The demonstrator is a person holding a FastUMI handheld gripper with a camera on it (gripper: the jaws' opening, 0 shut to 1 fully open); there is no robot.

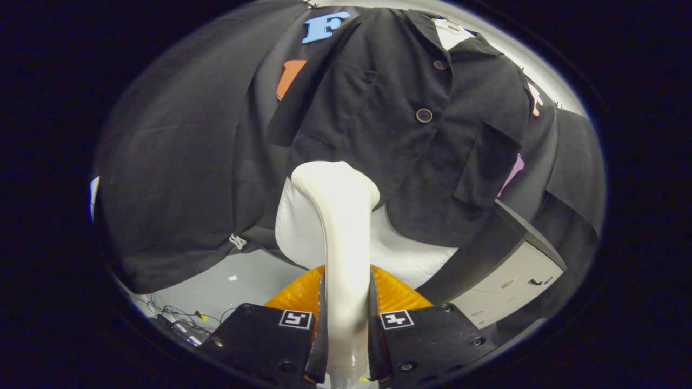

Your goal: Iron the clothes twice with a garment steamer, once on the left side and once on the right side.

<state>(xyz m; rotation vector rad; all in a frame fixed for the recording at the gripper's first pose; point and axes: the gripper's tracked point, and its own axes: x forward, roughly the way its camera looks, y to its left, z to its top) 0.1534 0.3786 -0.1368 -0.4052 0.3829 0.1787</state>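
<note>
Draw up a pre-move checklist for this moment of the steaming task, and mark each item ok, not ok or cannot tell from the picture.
1. Grip: the gripper has both fingers pressed on the garment steamer's white handle. Ok.
2. Steamer head pointed at the black shirt. Ok.
3. Head touching the fabric: depth is unclear in the gripper view. Cannot tell.
4. Shirt hanging, buttons fastened down the front. Ok.
5. Steam coming out: none visible. Cannot tell.
6. Starting side: the head sits before the shirt's lower hem, on the side away from the grey cabinet. Ok.
</note>
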